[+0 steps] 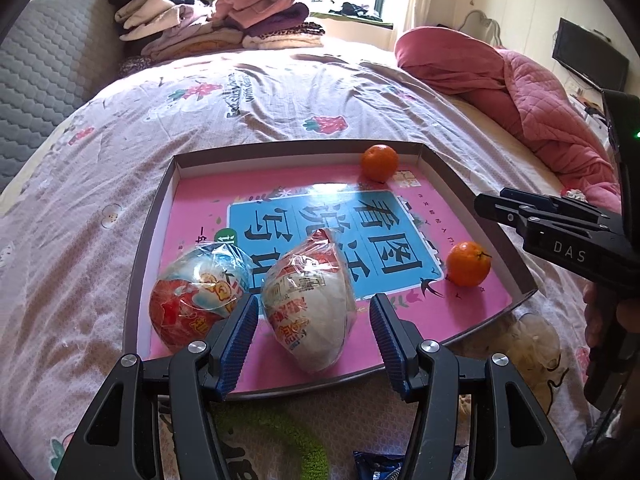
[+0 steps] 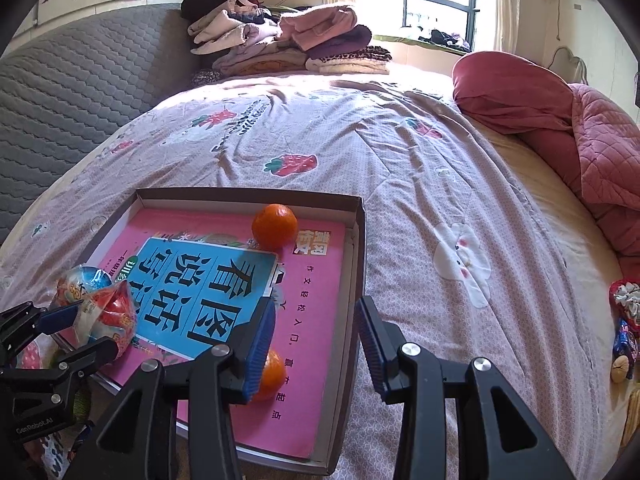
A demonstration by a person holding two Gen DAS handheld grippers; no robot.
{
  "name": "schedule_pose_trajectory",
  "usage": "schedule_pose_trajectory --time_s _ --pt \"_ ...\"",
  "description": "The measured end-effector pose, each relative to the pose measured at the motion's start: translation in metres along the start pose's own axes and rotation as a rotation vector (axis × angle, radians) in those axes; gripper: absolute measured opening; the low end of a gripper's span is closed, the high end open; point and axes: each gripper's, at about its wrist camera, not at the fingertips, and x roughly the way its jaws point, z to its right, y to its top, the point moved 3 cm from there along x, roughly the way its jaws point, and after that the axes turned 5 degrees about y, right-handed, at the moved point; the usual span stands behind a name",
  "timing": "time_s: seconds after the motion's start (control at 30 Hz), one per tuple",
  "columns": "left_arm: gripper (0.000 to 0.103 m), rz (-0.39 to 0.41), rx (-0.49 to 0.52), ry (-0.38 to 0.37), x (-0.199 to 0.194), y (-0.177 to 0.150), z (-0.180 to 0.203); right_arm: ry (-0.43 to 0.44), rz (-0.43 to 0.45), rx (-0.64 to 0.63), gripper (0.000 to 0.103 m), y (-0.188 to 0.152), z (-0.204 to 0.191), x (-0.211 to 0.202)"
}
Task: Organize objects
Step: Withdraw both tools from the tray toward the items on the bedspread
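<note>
The left gripper [image 1: 312, 340] stands with its jaws spread wide and empty, and between its blue pads [image 1: 240, 340] — just ahead of them, not yet touched on either side as far as the left wrist view shows — lies the white wrapped snack [image 1: 310, 308] on the pink book inside the shallow box [image 1: 160, 200]. Its long axis runs roughly away from the claw, tilted a little to the right at the far end, so the pads would close across its narrow width. A second wrapped snack [image 1: 196, 292], red and blue, lies just outside the left pad, close enough to be nudged. The right gripper [image 2: 316, 348] is also open and holds nothing; the near orange [image 2: 270, 376] sits just behind its left pad, the far orange [image 2: 275, 226] well ahead by the box's back wall. For the white snack, the left claw is plainly nearer.
</note>
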Motion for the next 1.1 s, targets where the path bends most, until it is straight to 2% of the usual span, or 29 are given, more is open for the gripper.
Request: schedule_pose_trajectory --time_s 0.33,0.47,0.93,1.1 --pt "0.060 0.063 -0.006 -0.002 -0.041 0.004 0.000 0.042 0.068 -0.031 0.043 0.000 -0.024 -0.040" --pt "0.060 0.079 -0.018 -0.003 -0.056 0.003 -0.002 0.032 0.095 -0.046 0.043 -0.002 -0.029 -0.054" --pt "0.060 0.147 -0.030 0.015 -0.095 0.001 -0.009 0.030 0.141 0.016 0.044 -0.014 -0.016 -0.087" --pt "0.060 0.145 -0.036 0.018 -0.101 -0.005 -0.012 0.031 0.148 0.026 0.044 -0.018 -0.016 -0.092"
